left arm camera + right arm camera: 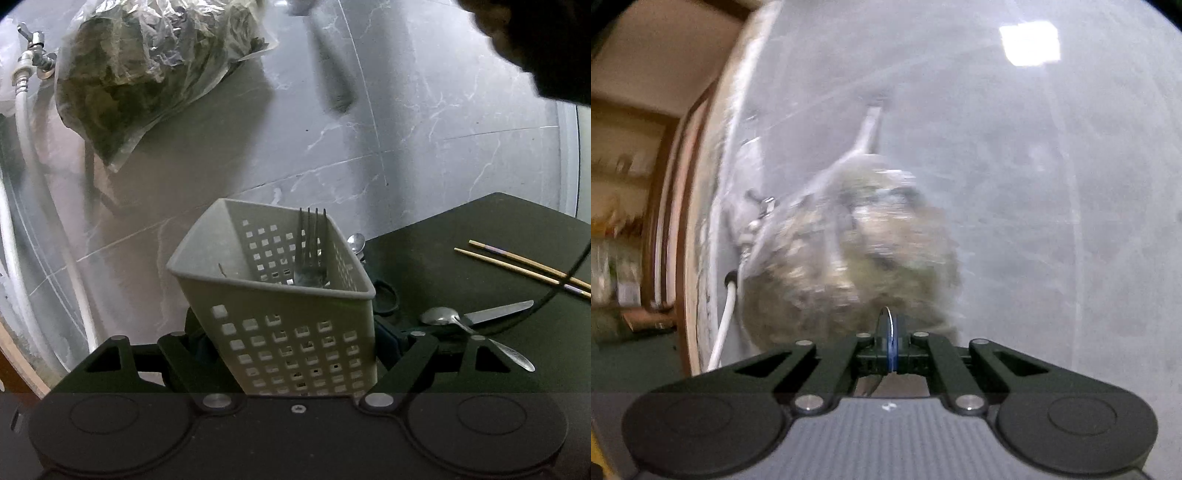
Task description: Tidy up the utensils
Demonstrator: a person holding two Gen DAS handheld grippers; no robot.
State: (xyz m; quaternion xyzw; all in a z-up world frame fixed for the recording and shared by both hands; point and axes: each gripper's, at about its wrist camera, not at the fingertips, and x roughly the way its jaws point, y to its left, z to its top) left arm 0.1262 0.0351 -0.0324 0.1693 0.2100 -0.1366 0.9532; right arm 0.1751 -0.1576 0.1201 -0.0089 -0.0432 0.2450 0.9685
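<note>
Grey marble wall (424, 110) backs a dark mat (461, 258). A perforated caddy (280, 325) is clamped between the left gripper (284, 347) jaws, spread to its width; one fork (311, 251) stands inside. At 3 o'clock a spoon (443, 316) lies across a knife (498, 312), chopsticks (517, 264) beyond. The right gripper (892, 343) jaws are pinched almost closed on a thin metal blue-edged item, judged a utensil in transit; that view is blurred. Next, lowering into the caddy is called for. A plastic bag (147, 70) at 11 o'clock sits well clear.
</note>
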